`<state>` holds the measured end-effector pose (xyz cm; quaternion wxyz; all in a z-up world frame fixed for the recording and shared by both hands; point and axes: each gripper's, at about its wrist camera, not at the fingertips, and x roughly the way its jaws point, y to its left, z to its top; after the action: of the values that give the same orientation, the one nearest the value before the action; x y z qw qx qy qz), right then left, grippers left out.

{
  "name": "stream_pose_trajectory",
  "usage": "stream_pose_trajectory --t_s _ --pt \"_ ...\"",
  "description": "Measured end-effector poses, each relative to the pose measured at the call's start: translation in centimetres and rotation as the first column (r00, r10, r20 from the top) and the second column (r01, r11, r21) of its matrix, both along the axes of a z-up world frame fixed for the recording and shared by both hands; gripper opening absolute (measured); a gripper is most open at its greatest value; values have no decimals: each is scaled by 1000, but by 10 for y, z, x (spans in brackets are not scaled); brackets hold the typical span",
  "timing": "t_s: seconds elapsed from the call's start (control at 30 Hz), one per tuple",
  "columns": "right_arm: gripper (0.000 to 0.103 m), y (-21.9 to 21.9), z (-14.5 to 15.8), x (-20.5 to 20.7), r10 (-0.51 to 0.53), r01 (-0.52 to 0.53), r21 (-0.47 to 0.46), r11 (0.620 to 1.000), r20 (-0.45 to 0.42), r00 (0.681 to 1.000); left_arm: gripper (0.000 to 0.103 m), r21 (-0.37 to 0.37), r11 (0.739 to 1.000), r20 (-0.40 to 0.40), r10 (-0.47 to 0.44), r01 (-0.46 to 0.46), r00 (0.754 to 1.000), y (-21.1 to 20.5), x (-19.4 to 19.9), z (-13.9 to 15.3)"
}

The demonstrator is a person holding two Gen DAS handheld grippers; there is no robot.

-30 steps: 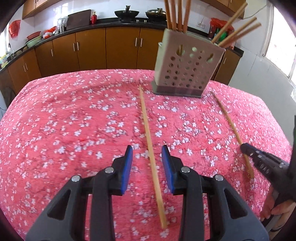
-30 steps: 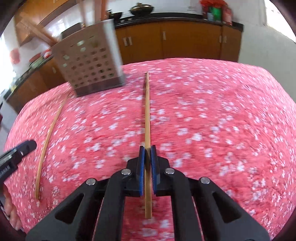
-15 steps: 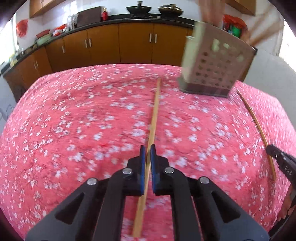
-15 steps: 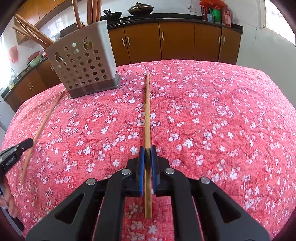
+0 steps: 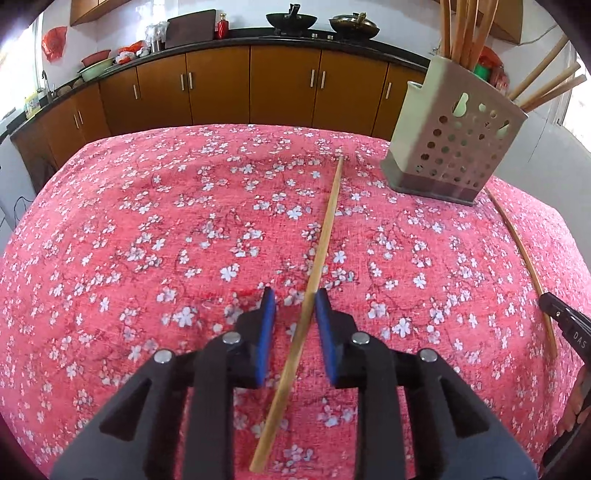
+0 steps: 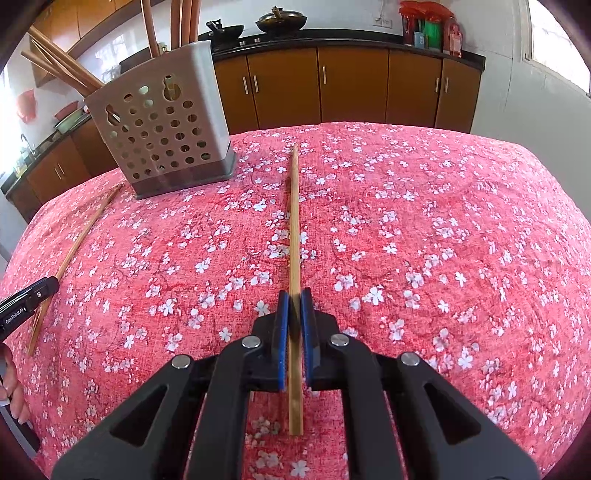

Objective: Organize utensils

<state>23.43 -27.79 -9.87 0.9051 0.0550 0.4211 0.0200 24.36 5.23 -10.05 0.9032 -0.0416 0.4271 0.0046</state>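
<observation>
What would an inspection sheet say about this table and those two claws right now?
Surface: table under a red flowered cloth.
Job's things: perforated holder with chopsticks standing in it; two loose chopsticks lying on the cloth.
Clutter: nothing seen on the table.
Grippers: left claw jaws opening, left chopstick between them, unpinched; right claw shut on right chopstick.
Cables: nothing seen.
Surroundings: brown cabinets, woks on the counter.

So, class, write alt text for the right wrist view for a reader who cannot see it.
The right tool is shut on a wooden chopstick that points away over a red floral tablecloth. To the upper left, a perforated holder holds more chopsticks, and another chopstick lies on the cloth at the left.
</observation>
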Motion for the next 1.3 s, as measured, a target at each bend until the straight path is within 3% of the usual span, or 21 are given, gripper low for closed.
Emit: stream_pose_trajectory --t_s 0.07,0.13,0.33,0.43,0.57,0.83,1.3 --pt "8 1 0 0 -2 2 3 1000 0 1000 21 30 999 -4 -26 26 1000 -5 -2 0" --pt "8 1 -1 0 -2 2 8 1000 0 1000 11 49 997 -9 -63 64 998 -12 -2 -2" --pt "8 2 -1 0 -4 4 9 1000 0 1000 9 40 983 -27 -179 180 984 -21 -10 -1" --pt "8 2 -1 0 -4 4 9 1000 0 1000 9 81 976 -27 -201 203 979 -28 -13 -1" --pt "8 1 -1 0 -4 4 10 1000 0 1000 9 58 983 -22 -171 172 985 -24 -9 -1" --pt "8 2 -1 -1 -7 7 23 1000 1 1000 9 43 999 -8 -10 11 1000 -19 1 -4" --pt "8 1 -1 -1 -8 8 25 1000 0 1000 11 18 1000 -7 -2 2 1000 -11 -3 0"
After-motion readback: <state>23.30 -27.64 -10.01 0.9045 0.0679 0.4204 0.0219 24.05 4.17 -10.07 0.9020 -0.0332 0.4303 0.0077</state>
